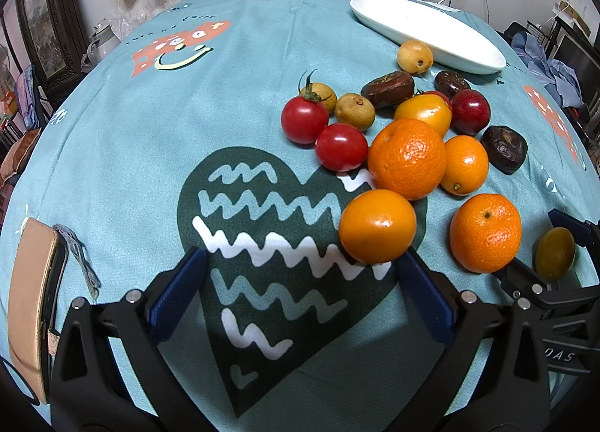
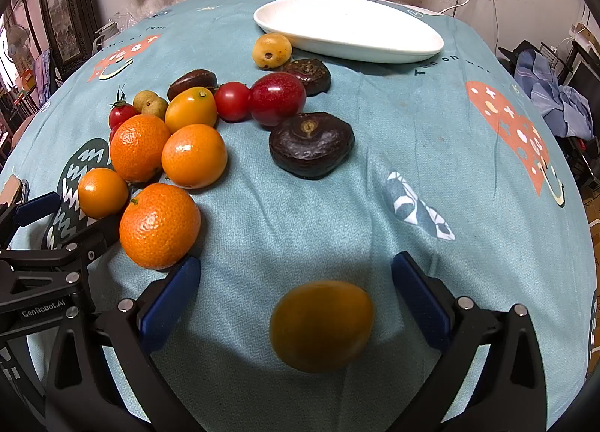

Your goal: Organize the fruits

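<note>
Both grippers hover low over the teal tablecloth (image 2: 337, 207), fingers spread apart. A dull yellow fruit (image 2: 321, 325) lies untouched between the right gripper (image 2: 296, 299) fingers; a smooth orange (image 1: 377, 225) sits beside the left gripper (image 1: 302, 282) right fingertip, white dish (image 2: 348, 29) far ahead

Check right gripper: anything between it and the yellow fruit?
Nothing visible. The yellow fruit lies on the cloth between the open right gripper fingers, untouched. The orange sits beside the left finger.
</note>
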{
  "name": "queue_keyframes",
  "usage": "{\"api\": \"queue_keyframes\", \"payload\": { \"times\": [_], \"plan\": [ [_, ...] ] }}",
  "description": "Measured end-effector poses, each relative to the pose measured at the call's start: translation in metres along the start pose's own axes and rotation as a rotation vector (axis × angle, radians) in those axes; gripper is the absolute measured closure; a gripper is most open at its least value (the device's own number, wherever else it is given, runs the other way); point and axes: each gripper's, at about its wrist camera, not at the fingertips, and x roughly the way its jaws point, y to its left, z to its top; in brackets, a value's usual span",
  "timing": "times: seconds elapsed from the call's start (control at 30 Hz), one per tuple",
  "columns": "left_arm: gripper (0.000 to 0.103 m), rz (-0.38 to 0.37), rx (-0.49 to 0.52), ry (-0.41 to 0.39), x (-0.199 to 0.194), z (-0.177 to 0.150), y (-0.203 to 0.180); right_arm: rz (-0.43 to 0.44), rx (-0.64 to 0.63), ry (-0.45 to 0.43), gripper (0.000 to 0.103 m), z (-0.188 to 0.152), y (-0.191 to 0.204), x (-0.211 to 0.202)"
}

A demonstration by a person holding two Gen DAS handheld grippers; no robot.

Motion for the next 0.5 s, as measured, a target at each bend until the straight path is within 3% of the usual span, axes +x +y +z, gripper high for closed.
{"api": "queue_keyframes", "payload": {
  "times": [0.5],
  "plan": [
    [0.002, 0.0, 0.0, 0.0, 0.0, -0.0002, 0.0, 0.0, 0.0, 0.0, 0.001, 0.0, 0.0004, 0.0005]
  ]
}}
